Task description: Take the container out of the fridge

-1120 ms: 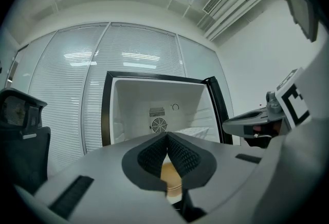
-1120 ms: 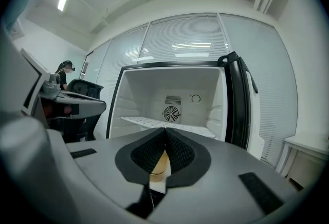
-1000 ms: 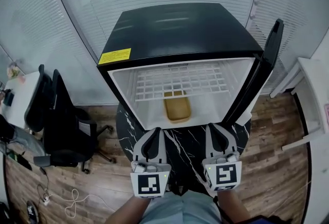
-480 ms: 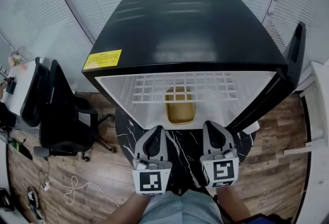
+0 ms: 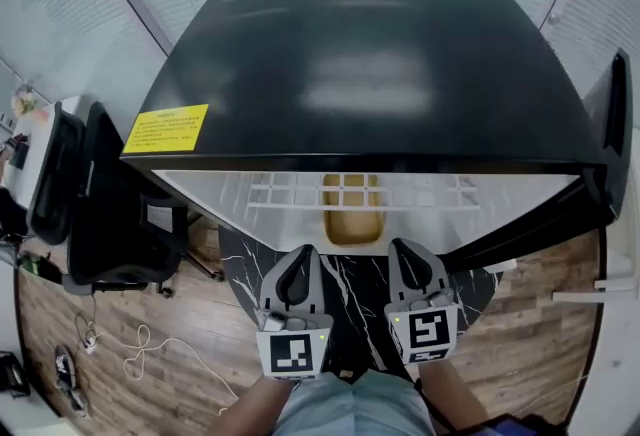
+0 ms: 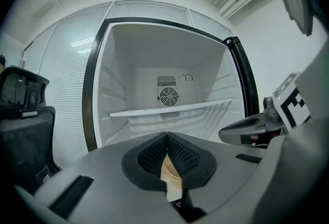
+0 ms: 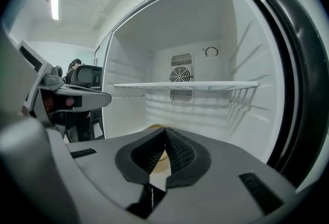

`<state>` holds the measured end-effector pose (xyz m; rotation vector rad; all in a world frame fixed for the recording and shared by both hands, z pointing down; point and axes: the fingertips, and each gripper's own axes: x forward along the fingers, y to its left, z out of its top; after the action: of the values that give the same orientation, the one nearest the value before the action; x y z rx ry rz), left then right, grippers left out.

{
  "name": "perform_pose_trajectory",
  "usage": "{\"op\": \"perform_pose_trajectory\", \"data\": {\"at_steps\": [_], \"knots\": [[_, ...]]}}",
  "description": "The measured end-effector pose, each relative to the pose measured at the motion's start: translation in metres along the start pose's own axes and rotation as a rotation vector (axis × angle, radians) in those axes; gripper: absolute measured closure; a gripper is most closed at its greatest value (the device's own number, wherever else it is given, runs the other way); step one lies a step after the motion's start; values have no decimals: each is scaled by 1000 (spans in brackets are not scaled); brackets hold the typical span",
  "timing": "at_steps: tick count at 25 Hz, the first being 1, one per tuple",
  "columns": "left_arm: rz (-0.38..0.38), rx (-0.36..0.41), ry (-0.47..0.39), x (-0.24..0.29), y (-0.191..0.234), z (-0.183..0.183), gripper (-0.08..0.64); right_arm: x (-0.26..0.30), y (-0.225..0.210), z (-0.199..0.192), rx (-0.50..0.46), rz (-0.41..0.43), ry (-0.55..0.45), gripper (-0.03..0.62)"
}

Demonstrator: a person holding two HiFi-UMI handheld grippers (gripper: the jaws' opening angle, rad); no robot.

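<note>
A tan container sits on the white floor of the open black fridge, under a white wire shelf. Both grippers hover side by side just in front of the fridge opening, pointing in. My left gripper is shut and empty, its tips meeting, with a sliver of the container showing behind them. My right gripper is also shut with nothing held, and the container peeks through below its tips. The fridge's top hides most of the interior in the head view.
The fridge door stands open at the right. A black marbled surface lies under the grippers. A black office chair stands at the left on the wooden floor, with a white cable near it. A fan grille is on the back wall.
The head view has moved in over the fridge, so its black top now covers more of the interior. Both grippers stay shut, side by side, a little closer to the opening.
</note>
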<state>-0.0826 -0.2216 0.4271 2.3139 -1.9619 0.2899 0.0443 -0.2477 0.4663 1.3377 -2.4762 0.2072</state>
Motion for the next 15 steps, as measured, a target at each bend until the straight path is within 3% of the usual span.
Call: {"op": "perform_pose_trajectory", "data": {"at_steps": [15], "knots": [[5,-18,43,19,7,-18,546,33,6,-27,23,39,105,575]]}}
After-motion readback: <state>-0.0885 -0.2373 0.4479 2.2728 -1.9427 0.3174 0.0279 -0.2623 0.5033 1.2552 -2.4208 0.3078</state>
